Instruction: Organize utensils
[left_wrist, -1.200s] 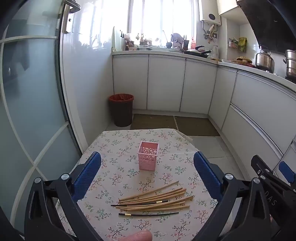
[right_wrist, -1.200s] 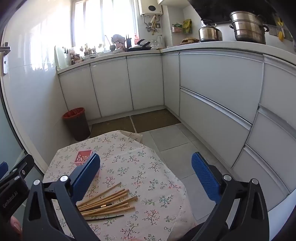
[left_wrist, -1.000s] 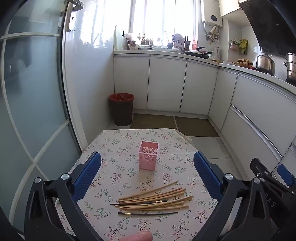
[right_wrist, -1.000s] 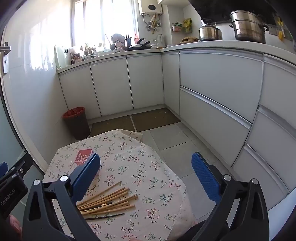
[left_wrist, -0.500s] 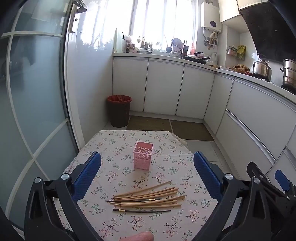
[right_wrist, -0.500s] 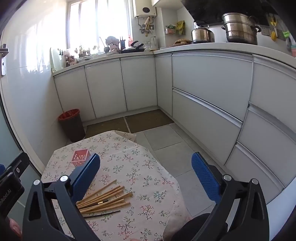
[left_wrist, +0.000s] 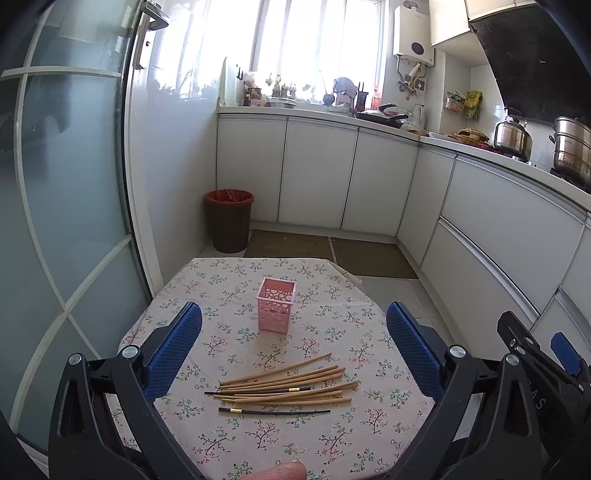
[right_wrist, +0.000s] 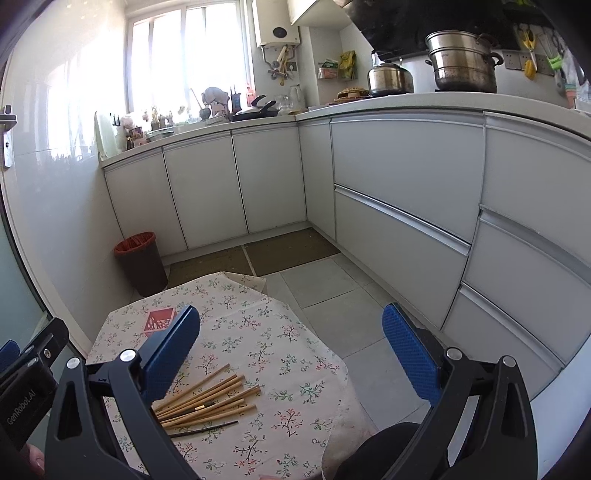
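Note:
A pile of several wooden chopsticks (left_wrist: 288, 386) lies on the floral tablecloth (left_wrist: 332, 439), with two dark chopsticks (left_wrist: 273, 410) among them. Behind the pile stands an upright pink perforated holder (left_wrist: 277, 305). My left gripper (left_wrist: 293, 343) hovers above the table's near side, open and holding nothing. In the right wrist view the same chopsticks (right_wrist: 207, 400) lie at lower left and the pink holder (right_wrist: 159, 322) peeks out behind the left finger. My right gripper (right_wrist: 291, 349) is open and holds nothing, out past the table's right side.
A dark bin with a red liner (left_wrist: 229, 220) stands on the floor beyond the table. White cabinets (right_wrist: 406, 192) run along the back and right. A glass door (left_wrist: 62, 206) is on the left. Pots (right_wrist: 461, 61) sit on the counter. A fingertip (left_wrist: 275, 472) shows at the bottom.
Both grippers have risen and drawn back a little, so the table, holder and chopsticks look smaller and lower in view. The jaws stay open; nothing on the table moved.

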